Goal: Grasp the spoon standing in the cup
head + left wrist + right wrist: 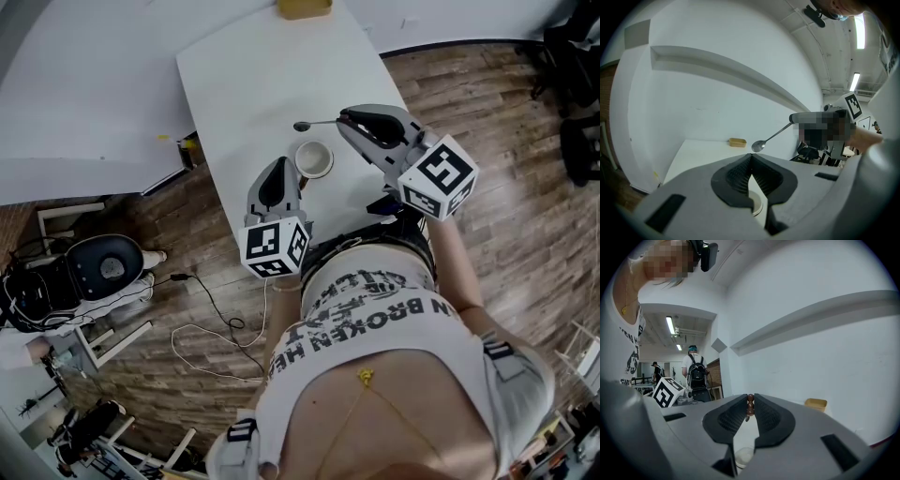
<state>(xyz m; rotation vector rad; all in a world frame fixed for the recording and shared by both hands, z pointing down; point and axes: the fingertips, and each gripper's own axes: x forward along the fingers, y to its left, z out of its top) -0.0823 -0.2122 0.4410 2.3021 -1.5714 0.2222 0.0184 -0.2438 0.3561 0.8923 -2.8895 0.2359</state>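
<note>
The metal spoon (314, 124) is out of the cup and hangs level above the white table (253, 75), bowl to the left. My right gripper (345, 119) is shut on its handle end, which shows as a dark tip between the pads (750, 405). The white cup (314, 158) stands empty on the table just below and in front of the spoon. My left gripper (279, 165) sits right beside the cup's left, its jaws shut with nothing between them (751, 158). In the left gripper view the spoon (761, 144) floats ahead, and the cup's rim (758, 206) peeks under the jaws.
A small yellow block (304, 7) lies at the table's far end. A wall runs along the table's left. On the wooden floor to the left are a stool (101, 267) and loose cables (220, 328). A person with a backpack (696, 373) stands in the background.
</note>
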